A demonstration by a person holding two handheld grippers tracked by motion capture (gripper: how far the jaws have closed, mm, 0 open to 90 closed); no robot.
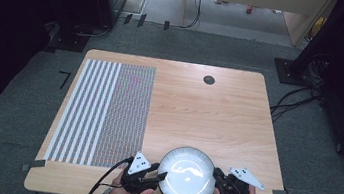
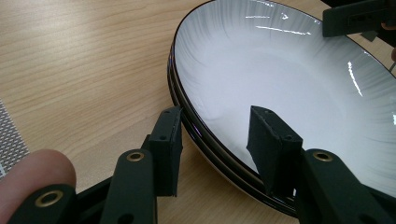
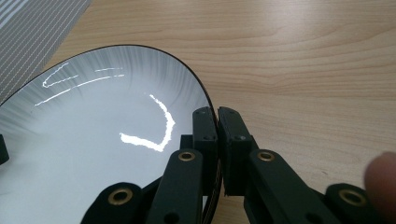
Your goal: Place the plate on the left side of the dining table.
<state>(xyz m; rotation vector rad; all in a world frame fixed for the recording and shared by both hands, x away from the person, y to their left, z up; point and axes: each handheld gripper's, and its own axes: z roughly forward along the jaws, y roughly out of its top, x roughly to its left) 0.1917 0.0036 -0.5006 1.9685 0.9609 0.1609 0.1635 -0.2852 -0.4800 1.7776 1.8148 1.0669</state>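
Observation:
A white shallow plate [image 1: 187,177] with a thin dark rim sits near the table's front edge, between my two grippers. In the left gripper view a second dark rim shows directly under the plate [image 2: 280,84], so it looks like two plates stacked. My left gripper [image 1: 162,175] straddles the near-left rim, one jaw outside and one over the white inside, with a gap on both sides [image 2: 217,140]. My right gripper [image 1: 216,176] is shut on the plate's right rim. In its own view the plate [image 3: 93,140] has its rim pinched between the two pads [image 3: 217,116].
A grey striped and checked mat [image 1: 102,113] covers the left part of the wooden table [image 1: 217,118]. A small dark round cap [image 1: 208,79] sits at the far middle. The front edge lies just below both hands. Cables trail on the floor at right.

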